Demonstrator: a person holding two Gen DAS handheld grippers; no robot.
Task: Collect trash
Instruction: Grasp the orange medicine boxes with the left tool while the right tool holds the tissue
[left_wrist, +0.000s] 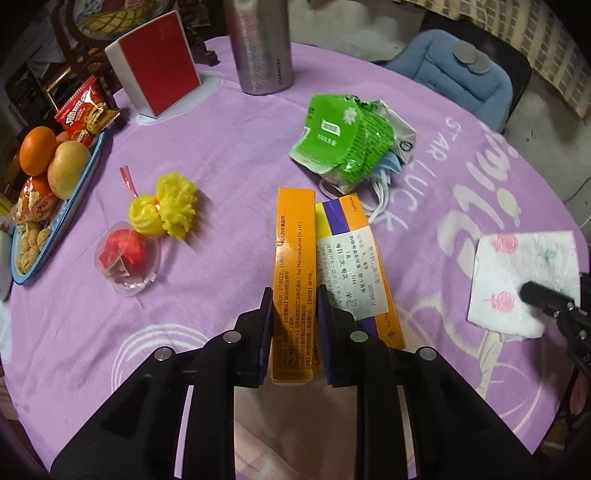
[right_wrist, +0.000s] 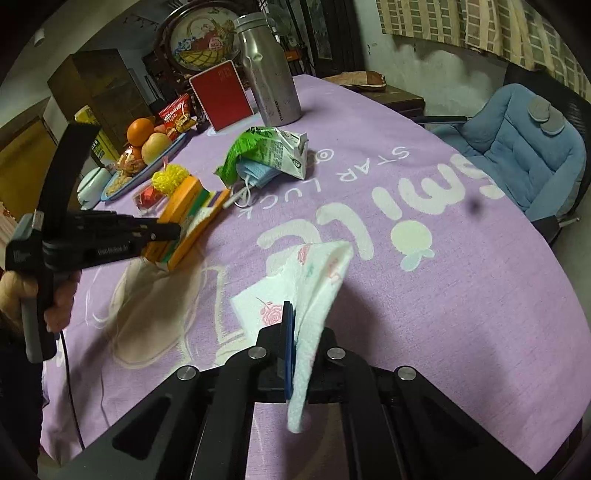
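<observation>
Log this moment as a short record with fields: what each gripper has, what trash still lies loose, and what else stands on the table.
left gripper: jaws shut on the orange box, tilted up on its edge
right gripper: jaws shut on the rose-print napkin, one corner lifted
loose trash: green carton with a blue mask under it, yellow wrappers, clear cup
also on table: fruit tray, steel bottle, red card stand
surface: purple cloth

I'm pinching the orange medicine box (left_wrist: 294, 266) on edge; the rose-printed tissue (right_wrist: 317, 295) is curling upward, clamped.
</observation>
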